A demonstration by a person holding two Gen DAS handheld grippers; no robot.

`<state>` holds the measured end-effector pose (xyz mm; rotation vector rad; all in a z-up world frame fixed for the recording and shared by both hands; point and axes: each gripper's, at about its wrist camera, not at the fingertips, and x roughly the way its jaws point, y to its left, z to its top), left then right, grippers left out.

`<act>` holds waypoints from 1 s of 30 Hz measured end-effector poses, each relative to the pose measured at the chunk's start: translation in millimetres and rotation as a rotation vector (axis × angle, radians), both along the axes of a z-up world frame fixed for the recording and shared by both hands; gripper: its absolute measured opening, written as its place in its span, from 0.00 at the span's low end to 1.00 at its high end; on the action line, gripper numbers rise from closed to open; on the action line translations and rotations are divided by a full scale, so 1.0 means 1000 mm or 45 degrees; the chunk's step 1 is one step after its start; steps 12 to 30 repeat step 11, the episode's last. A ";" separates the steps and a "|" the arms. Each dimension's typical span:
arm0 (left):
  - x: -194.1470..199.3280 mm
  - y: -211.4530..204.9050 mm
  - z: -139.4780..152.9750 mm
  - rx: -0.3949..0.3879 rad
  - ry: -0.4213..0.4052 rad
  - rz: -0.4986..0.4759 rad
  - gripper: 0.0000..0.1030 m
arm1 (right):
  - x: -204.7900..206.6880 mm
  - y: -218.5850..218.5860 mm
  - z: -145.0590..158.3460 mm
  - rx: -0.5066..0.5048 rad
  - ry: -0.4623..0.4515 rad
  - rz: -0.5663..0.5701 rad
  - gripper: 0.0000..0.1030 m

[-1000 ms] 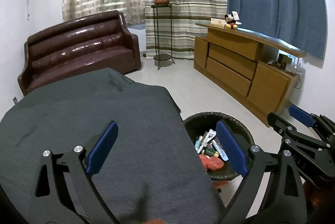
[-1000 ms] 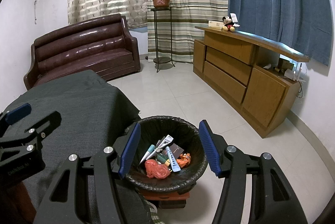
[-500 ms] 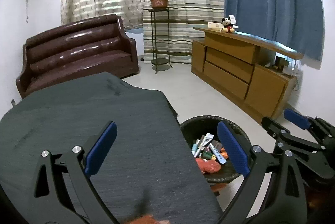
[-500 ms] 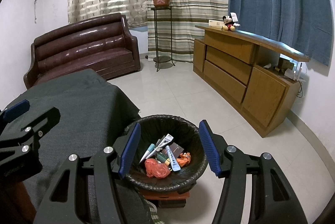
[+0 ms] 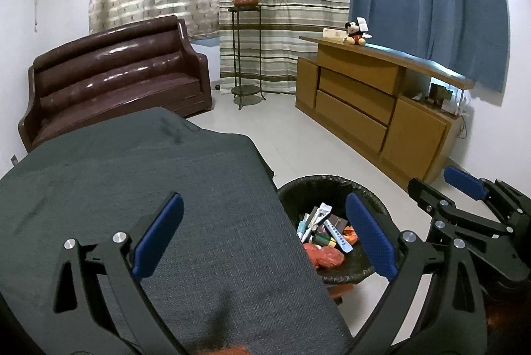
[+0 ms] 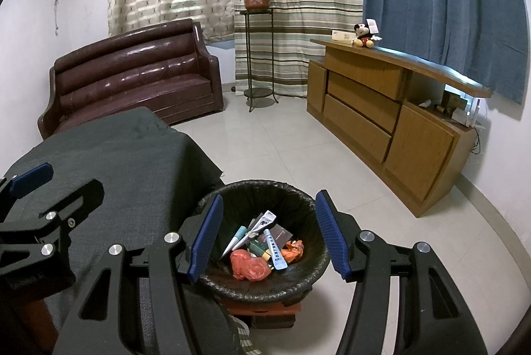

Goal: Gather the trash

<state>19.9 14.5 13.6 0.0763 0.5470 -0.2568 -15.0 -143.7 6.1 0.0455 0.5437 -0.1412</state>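
Almost nothing is being altered since a second ago: both grippers are being held in place. The left gripper (image 5: 264, 235) is being kept wide and empty over the grey woven cloth on the counter (image 5: 132, 175). The right gripper (image 6: 268, 235), half spread and empty, is being aimed at the round black-lined bin (image 6: 212, 280). The trash (image 6: 257, 247), crinkled orange plastic and smooth tubes, is lying inside the bin, at 3 o'clock of the counter; collection is being judged nearly finished.
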 end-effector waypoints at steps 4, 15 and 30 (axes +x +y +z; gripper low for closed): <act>0.002 0.002 -0.002 -0.001 0.011 0.015 0.93 | 0.000 0.000 0.000 -0.003 0.000 0.001 0.56; 0.005 0.011 -0.006 -0.005 0.032 0.057 0.93 | -0.003 0.006 -0.003 -0.010 0.010 0.015 0.56; 0.005 0.011 -0.006 -0.005 0.032 0.057 0.93 | -0.003 0.006 -0.003 -0.010 0.010 0.015 0.56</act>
